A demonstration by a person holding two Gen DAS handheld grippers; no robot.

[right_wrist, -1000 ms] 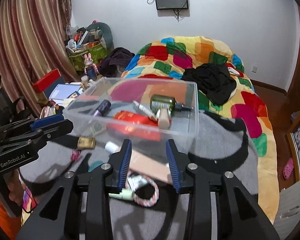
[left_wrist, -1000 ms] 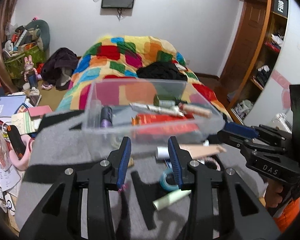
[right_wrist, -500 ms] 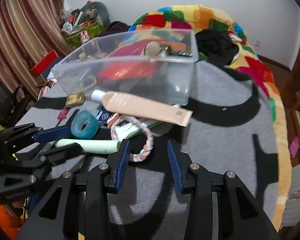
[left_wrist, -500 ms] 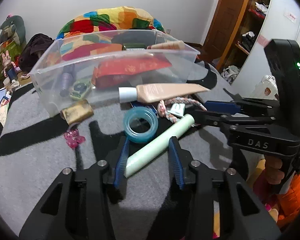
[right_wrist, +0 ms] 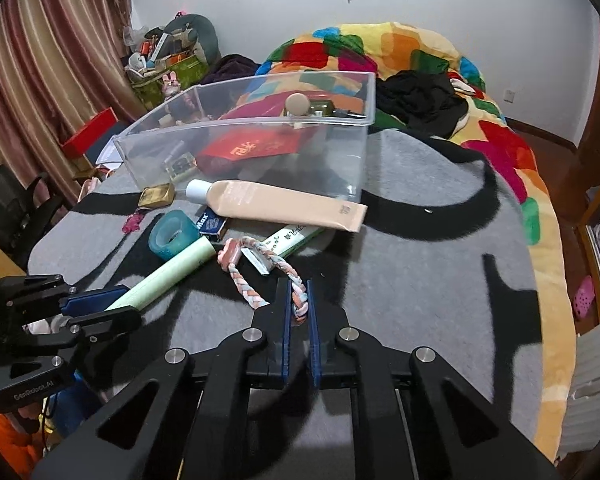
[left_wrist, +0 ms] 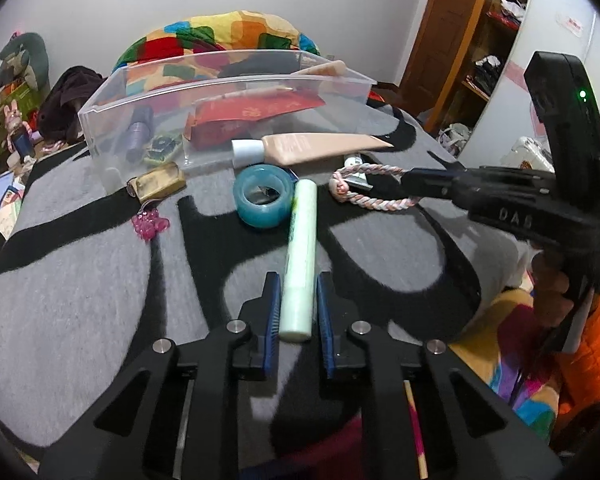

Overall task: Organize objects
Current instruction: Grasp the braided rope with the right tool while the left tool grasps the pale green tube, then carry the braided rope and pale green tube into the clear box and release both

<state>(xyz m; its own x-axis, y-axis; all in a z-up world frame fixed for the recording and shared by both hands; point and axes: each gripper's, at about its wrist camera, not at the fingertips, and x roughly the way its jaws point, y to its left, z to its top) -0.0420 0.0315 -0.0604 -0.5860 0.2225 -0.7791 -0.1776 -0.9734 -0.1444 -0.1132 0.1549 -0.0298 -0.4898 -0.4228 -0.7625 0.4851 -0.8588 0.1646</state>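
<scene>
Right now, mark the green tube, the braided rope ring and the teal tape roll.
green tube [left_wrist: 300, 248], left wrist view, middle of its barrel ahead of the claw.
braided rope ring [right_wrist: 256, 254], right wrist view, far arc of the braid.
teal tape roll [left_wrist: 260, 216], left wrist view, near outer wall.

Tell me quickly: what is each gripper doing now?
Left gripper: closed on the pale green tube.
Right gripper: closed on the braided rope ring.

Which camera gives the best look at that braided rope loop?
The right wrist view. There the braided rope loop lies nearly whole, with the right gripper shut on its near end. The left wrist view shows the loop farther off, and the gripper covers its right end.
</scene>
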